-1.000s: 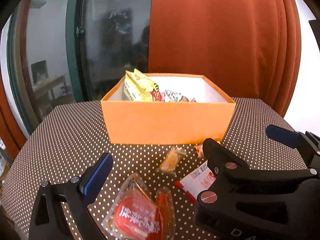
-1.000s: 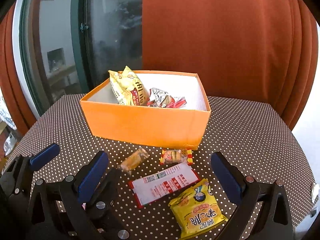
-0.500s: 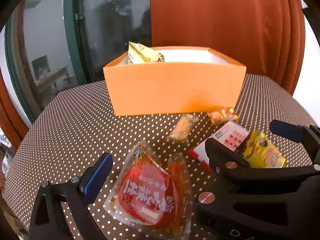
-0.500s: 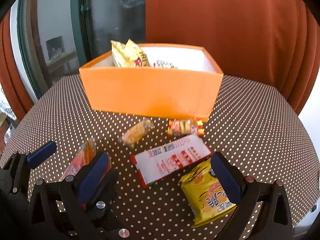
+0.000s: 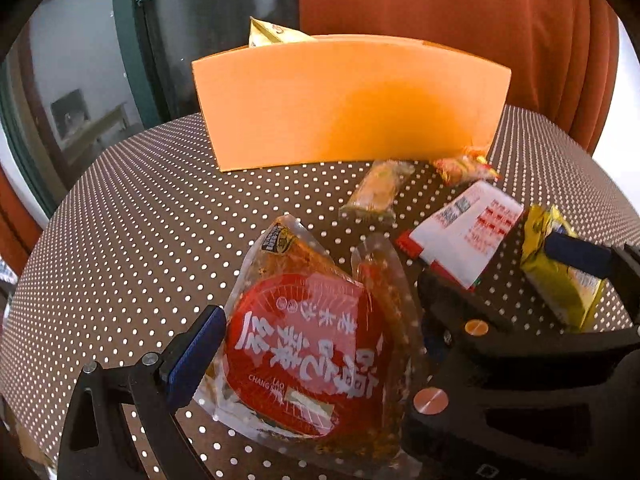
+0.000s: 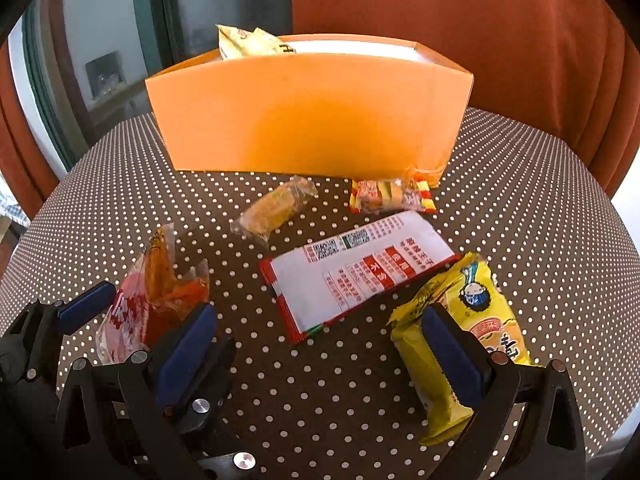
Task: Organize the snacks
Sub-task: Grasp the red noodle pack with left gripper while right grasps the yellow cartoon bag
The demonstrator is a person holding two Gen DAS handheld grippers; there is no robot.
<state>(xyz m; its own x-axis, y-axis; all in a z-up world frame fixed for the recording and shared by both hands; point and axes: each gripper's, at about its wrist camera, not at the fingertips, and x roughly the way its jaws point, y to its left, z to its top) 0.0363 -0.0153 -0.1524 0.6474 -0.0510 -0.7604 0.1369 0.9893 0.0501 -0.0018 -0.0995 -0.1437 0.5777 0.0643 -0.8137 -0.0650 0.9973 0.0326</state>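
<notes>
A red packet in clear wrap (image 5: 308, 344) lies on the dotted table between the fingers of my left gripper (image 5: 320, 308), which is open low over it. It also shows in the right wrist view as the red packet (image 6: 156, 300). My right gripper (image 6: 320, 316) is open just above the table, its right finger over a yellow packet (image 6: 480, 312). A white-and-red packet (image 6: 360, 268) lies ahead of it. The orange box (image 6: 308, 116) stands behind, with a yellow bag (image 6: 248, 42) sticking out.
A clear-wrapped yellowish snack (image 6: 276, 208) and a red-and-yellow candy pack (image 6: 388, 196) lie by the box's front wall. The brown dotted tablecloth (image 6: 520, 200) curves away at both sides. Rust curtains and a glass door stand behind. The two grippers' inner fingers overlap.
Both grippers have dropped lower and moved forward toward the table. The red packet now sits between my left fingers, and the box's inside is out of sight. Finger spacing is unchanged.
</notes>
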